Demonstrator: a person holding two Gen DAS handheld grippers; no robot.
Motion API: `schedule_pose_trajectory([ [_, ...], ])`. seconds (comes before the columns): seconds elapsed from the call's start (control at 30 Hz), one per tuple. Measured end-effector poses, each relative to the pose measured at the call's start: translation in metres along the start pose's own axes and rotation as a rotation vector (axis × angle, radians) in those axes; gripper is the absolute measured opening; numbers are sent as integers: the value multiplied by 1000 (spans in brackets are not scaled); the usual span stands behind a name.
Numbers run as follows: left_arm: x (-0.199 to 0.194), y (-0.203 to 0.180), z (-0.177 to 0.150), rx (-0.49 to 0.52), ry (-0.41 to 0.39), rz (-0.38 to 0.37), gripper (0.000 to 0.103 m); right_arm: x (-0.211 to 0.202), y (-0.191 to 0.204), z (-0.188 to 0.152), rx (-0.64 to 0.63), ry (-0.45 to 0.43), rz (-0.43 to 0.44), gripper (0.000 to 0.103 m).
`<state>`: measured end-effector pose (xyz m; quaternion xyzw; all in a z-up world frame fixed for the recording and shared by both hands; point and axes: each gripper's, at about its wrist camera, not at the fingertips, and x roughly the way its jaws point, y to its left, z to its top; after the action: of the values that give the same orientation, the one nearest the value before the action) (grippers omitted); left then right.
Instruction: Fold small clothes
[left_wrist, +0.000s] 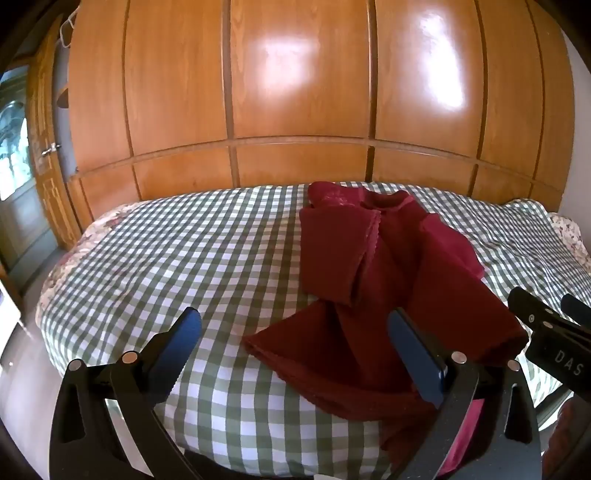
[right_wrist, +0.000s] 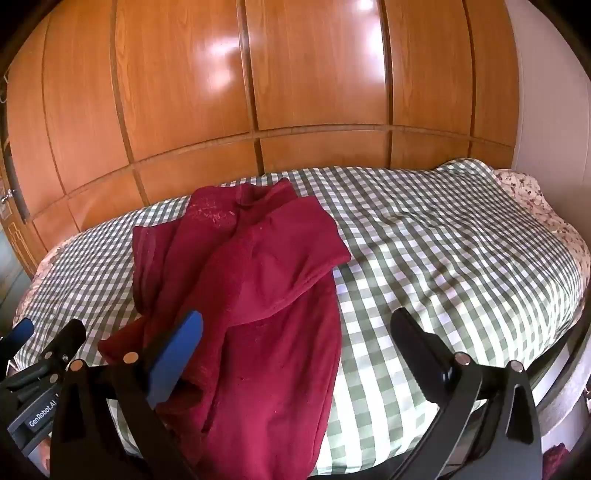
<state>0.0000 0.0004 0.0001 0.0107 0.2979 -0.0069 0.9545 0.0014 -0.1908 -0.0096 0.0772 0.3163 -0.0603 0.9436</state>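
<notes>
A dark red knitted garment (left_wrist: 369, 273) lies on the green-and-white checked bedcover (left_wrist: 184, 251), collar at the far side, both sleeves folded in over the body. It also shows in the right wrist view (right_wrist: 258, 280), its hem hanging over the near bed edge. My left gripper (left_wrist: 295, 347) is open and empty above the garment's near left part. My right gripper (right_wrist: 295, 347) is open and empty above the garment's near right edge. The right gripper also shows at the right edge of the left wrist view (left_wrist: 546, 325); the left gripper shows at the lower left of the right wrist view (right_wrist: 40, 354).
A tall wooden wardrobe (left_wrist: 295, 92) stands behind the bed. A floral sheet (right_wrist: 524, 192) shows at the bed's far right corner. A wooden door (left_wrist: 44, 155) is at the left. The bed's near edge (right_wrist: 480, 402) drops off just below the grippers.
</notes>
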Motion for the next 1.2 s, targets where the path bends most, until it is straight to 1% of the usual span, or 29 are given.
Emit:
schedule_pose_trajectory([
  [0.07,0,0,0,1,3,-3,99,-1,-1,-1,3,-8,-2,101],
  [0.27,0,0,1,3,7,-9,99,1,0,-1,-4,4,-3,101],
  [0.3,0,4,0,1,8,-9,99,1,0,0,-4,3,-3,101],
  [0.43,1,2,-3,-1,6,-6,99,-2,1,2,-5,7,-3,101],
  [0.5,0,1,-8,-2,6,-6,99,1,2,-2,-5,8,-2,101],
  [1.2,4,-1,-9,-18,24,-17,99,3,2,-1,-4,17,-3,101],
])
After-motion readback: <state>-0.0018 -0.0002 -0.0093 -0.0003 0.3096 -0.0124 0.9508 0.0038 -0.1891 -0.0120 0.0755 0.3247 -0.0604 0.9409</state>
